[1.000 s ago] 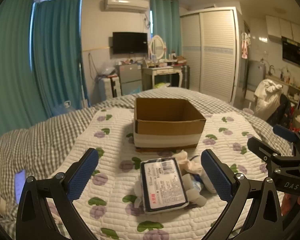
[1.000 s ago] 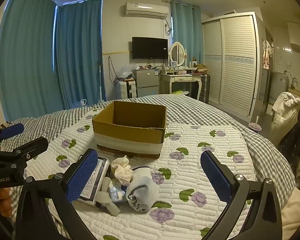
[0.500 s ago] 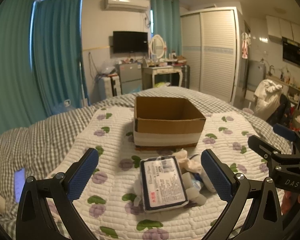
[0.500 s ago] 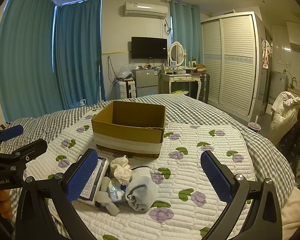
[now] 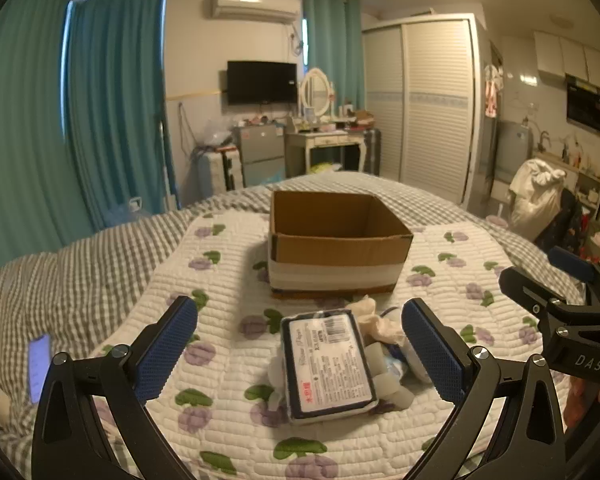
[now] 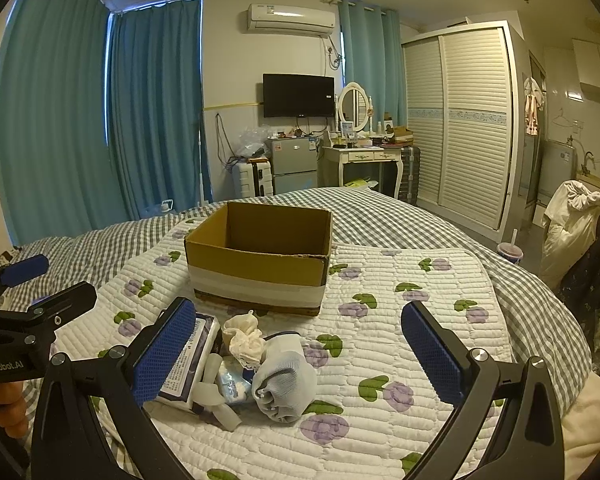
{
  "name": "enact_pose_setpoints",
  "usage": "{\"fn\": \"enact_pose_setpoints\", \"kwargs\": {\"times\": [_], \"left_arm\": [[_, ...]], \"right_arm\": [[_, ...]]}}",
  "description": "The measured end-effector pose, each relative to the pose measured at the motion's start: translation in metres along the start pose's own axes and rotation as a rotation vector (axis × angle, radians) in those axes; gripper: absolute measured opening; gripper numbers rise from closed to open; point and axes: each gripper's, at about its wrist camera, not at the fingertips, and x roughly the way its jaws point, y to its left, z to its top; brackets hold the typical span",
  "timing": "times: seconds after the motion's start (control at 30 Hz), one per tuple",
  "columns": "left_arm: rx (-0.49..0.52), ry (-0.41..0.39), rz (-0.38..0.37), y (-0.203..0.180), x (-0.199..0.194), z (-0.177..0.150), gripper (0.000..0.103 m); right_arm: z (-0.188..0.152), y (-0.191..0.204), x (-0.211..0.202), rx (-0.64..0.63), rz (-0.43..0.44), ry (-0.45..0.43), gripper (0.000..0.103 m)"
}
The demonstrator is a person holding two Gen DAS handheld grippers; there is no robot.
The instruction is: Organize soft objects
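Note:
An open cardboard box [image 5: 336, 240] [image 6: 260, 256] stands on the quilted mat. In front of it lies a small pile: a flat wrapped packet with a printed label [image 5: 328, 364] [image 6: 188, 364], a cream crumpled cloth [image 5: 376, 316] [image 6: 244, 336], a rolled grey-white sock [image 6: 284, 380] and a small plastic pouch [image 6: 232, 380]. My left gripper [image 5: 300, 344] is open, above the near side of the packet. My right gripper [image 6: 300, 348] is open, above the sock and cloth. Both are empty.
The flowered quilt mat [image 6: 400, 320] lies on a grey checked bedspread [image 5: 60, 280]. A phone [image 5: 38, 364] lies at the left on the bed. A bag and clothes [image 6: 572, 224] hang at the right. Furniture lines the far wall.
Both grippers have drifted very slightly; the box and pile sit almost where they were. Nothing was taken hold of.

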Motion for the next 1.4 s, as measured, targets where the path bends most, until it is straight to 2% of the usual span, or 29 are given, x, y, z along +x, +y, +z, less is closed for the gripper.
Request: {"fn": "enact_pose_setpoints", "kwargs": {"times": [1.4], "left_arm": [[0.008,-0.015,-0.002,-0.0047,-0.0024,0.0061,0.103]], "right_arm": [[0.0069,-0.0008,-0.0085,-0.007,-0.011,-0.008,0.103]]}}
